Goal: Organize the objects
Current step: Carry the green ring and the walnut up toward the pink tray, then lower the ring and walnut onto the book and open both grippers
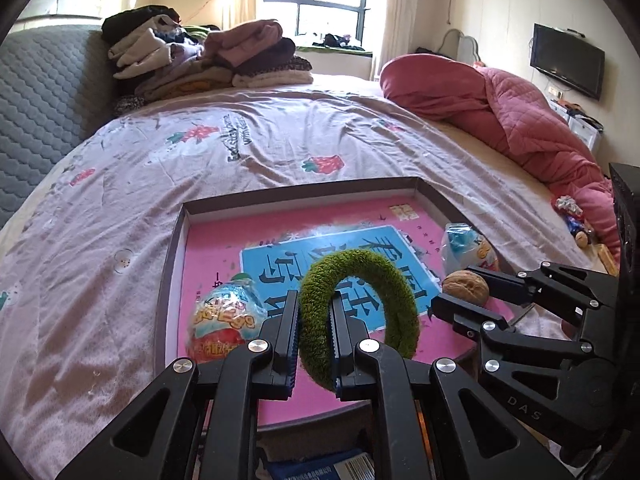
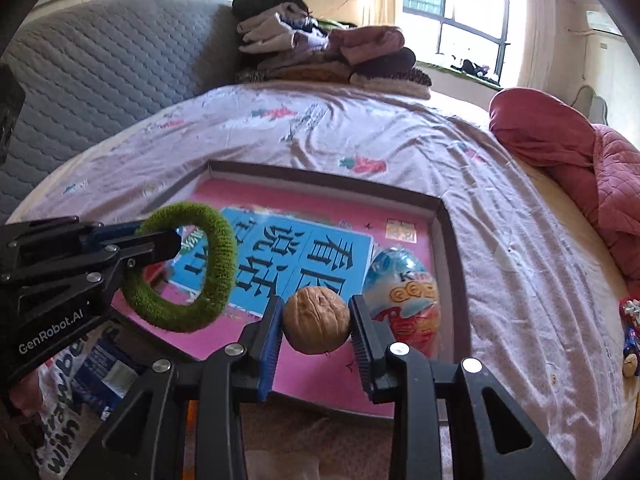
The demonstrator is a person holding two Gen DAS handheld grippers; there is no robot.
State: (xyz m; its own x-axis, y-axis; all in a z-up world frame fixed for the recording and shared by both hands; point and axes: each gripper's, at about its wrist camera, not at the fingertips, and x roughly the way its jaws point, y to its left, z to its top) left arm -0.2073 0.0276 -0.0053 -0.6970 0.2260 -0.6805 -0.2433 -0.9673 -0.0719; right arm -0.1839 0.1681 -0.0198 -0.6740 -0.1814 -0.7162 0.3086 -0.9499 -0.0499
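My left gripper point(image 1: 314, 320) is shut on a fuzzy green ring point(image 1: 360, 272), which it holds above a shallow box lid point(image 1: 304, 188) with a pink printed inside, lying on the bed. My right gripper point(image 2: 316, 324) is shut on a brown walnut point(image 2: 316, 320) and holds it over the lid's near right part. In the left wrist view the walnut point(image 1: 466, 286) and right gripper point(image 1: 460, 292) show at the right. In the right wrist view the ring point(image 2: 212, 276) and left gripper point(image 2: 160, 240) show at the left. Two foil-wrapped chocolate eggs lie in the lid, one at the left point(image 1: 226, 324) and one at the right point(image 2: 404, 292).
The bed has a pale strawberry-print sheet point(image 1: 240, 152). A pile of folded clothes point(image 1: 200, 56) lies at the far end, with a red quilt point(image 1: 520, 120) at the right. Small wrapped items point(image 1: 572, 216) lie by the quilt. A grey padded headboard point(image 1: 44, 92) stands at the left.
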